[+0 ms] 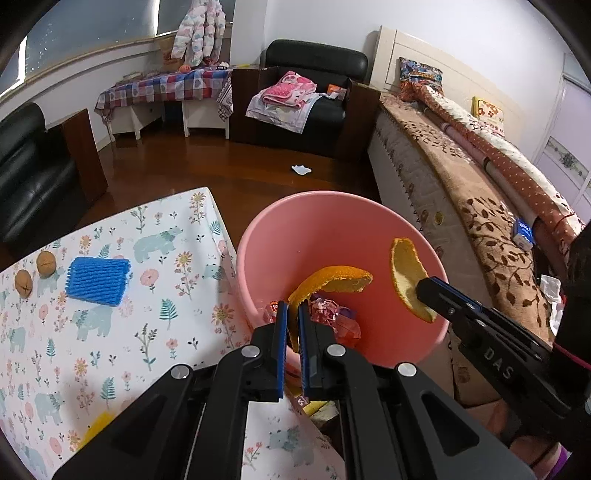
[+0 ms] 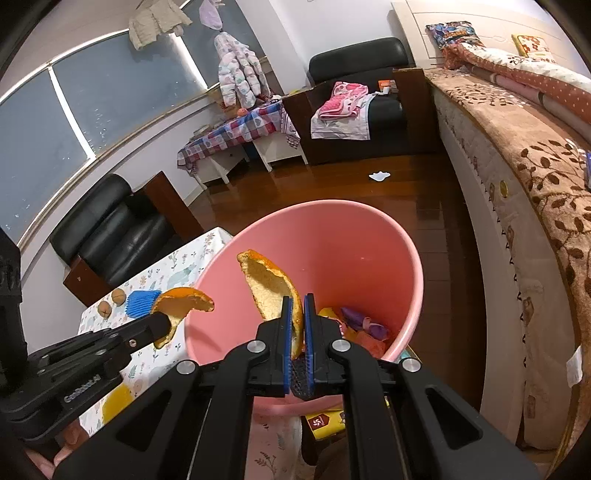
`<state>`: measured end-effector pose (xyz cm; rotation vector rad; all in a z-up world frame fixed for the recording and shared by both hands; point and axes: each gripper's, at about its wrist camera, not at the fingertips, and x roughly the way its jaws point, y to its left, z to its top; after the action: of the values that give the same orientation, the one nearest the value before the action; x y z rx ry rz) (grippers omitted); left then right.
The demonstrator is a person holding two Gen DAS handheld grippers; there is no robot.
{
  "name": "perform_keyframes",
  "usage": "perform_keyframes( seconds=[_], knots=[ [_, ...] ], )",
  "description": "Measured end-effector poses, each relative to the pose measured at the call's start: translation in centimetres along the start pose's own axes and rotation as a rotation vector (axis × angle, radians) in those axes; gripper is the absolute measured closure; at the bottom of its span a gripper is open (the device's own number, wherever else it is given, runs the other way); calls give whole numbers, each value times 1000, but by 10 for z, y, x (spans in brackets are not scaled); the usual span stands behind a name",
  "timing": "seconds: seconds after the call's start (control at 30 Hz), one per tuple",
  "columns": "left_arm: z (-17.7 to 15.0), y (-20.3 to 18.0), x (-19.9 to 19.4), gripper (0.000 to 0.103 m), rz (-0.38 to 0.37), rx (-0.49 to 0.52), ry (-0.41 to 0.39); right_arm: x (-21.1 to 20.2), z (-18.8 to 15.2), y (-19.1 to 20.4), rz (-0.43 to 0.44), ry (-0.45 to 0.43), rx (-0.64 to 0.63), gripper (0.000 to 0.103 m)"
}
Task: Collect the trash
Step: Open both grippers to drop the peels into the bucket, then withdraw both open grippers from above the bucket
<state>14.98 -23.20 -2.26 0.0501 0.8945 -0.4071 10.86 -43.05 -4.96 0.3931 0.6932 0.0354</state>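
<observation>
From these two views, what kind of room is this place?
Most likely a bedroom that also serves as a sitting room in a home. A bed with a floral blanket lies along one wall, a black armchair holds folded cloth, and a padded jacket hangs by the big window.

Home bedroom/living space. Evidence: bed (image 1: 461,155) with brown leaf-pattern blanket and pillows, black leather armchairs (image 2: 110,229), puffer jacket (image 1: 199,33) hung at the window, checkered cloth on a low white bench (image 1: 162,88), folded pink clothes (image 2: 343,98), wood floor (image 1: 258,173), floral tablecloth (image 1: 110,332).
</observation>
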Motion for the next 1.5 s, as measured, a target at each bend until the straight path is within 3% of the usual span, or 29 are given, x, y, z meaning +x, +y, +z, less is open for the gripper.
perform_keyframes(
  seconds=[0.33,0.83,0.93,1.0,1.1,1.23,1.5],
  knots=[
    [-1,-7,20,98,-8,3,45,8,2,-5,-20,15,2,97],
    [-3,-13,17,97,-31,10,28,12,1,-8,-44,19,15,96],
    [-3,-12,14,89,-32,14,10,15,1,-11,-43,35,38,96],
    [-2,-12,12,72,-32,13,5,18,1,-12,-44,43,49,96],
    [-1,-11,8,70,-36,15,-8,17,0,-12,-29,41,58,94],
    [-1,-7,4,65,-41,6,-13,15,0,-10,-17,29,61,75],
    [-2,-4,-10,60,-46,8,-39,6,0,-3,-14,9,36,72]
  ],
)
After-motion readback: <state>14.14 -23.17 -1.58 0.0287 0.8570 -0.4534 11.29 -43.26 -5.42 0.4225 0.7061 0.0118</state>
